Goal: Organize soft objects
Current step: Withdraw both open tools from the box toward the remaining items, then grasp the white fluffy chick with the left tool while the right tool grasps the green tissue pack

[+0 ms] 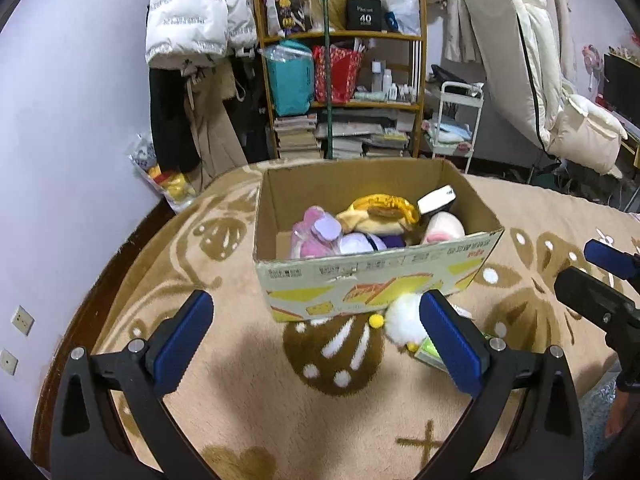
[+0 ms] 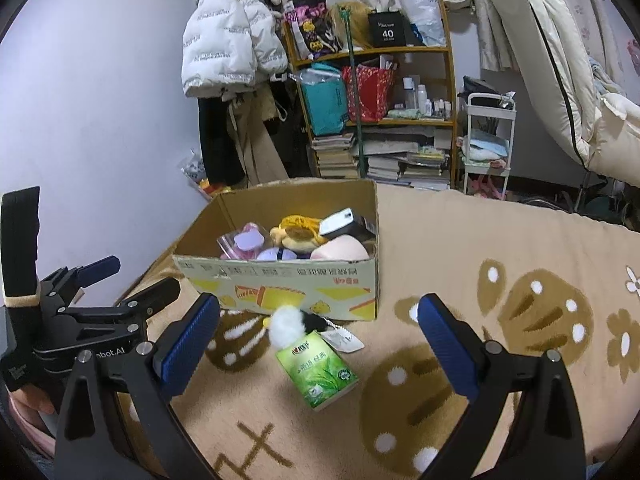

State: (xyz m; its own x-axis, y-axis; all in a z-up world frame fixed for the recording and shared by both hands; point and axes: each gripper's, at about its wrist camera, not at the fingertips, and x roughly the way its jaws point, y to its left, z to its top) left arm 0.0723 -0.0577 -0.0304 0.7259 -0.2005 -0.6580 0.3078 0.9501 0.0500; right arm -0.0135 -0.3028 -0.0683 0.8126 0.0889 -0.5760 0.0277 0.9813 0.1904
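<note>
An open cardboard box stands on the beige patterned blanket and holds several soft toys: a pink and purple one, a yellow plush and a pale pink one. A white fluffy toy lies in front of the box, beside a green tissue pack. My left gripper is open and empty, its right finger next to the fluffy toy. My right gripper is open and empty above the tissue pack.
The blanket covers a bed with a dark wooden edge on the left. Behind stand a cluttered shelf, hanging coats, a white cart and bedding. The other gripper shows at each view's side.
</note>
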